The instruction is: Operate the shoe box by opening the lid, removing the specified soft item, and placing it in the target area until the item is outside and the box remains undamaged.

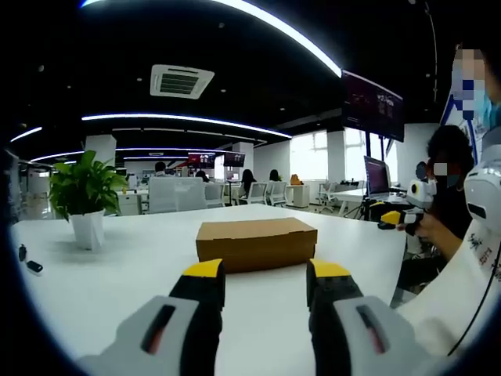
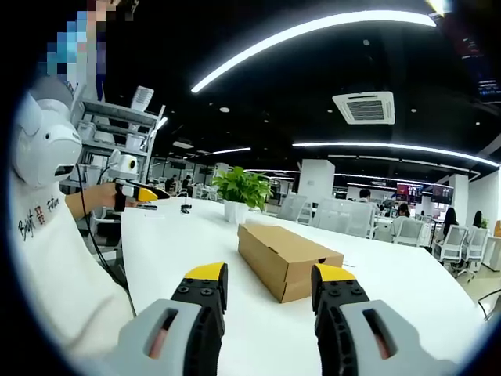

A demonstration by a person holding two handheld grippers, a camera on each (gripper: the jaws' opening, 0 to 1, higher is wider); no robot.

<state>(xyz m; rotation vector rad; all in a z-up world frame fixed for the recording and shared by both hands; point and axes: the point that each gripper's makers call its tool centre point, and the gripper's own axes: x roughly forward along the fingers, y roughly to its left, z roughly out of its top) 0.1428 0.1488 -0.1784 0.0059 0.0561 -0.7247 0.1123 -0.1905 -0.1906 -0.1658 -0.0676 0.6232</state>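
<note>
Shoe box [image 1: 257, 244] closed, flat on white table [image 1: 117, 290], long axis crosswise in my left gripper view, angled away in right gripper view; my left gripper [image 1: 262, 276] and right gripper [image 2: 266, 280] both released, short of box

The setting is an open-plan office. Beyond the jaws of the left gripper view, rows of desks with white office chairs [image 1: 254, 193] extend to large windows [image 1: 310, 155]. A ceiling air-conditioning cassette [image 1: 182, 81] and long curved light strips [image 1: 184, 119] sit overhead. A wall-mounted screen [image 1: 372, 104] hangs up and right of the jaws. Seated people work at monitors [image 1: 376, 175]. A shelving unit [image 2: 117, 129] stands left of the right gripper view's jaws.
</note>
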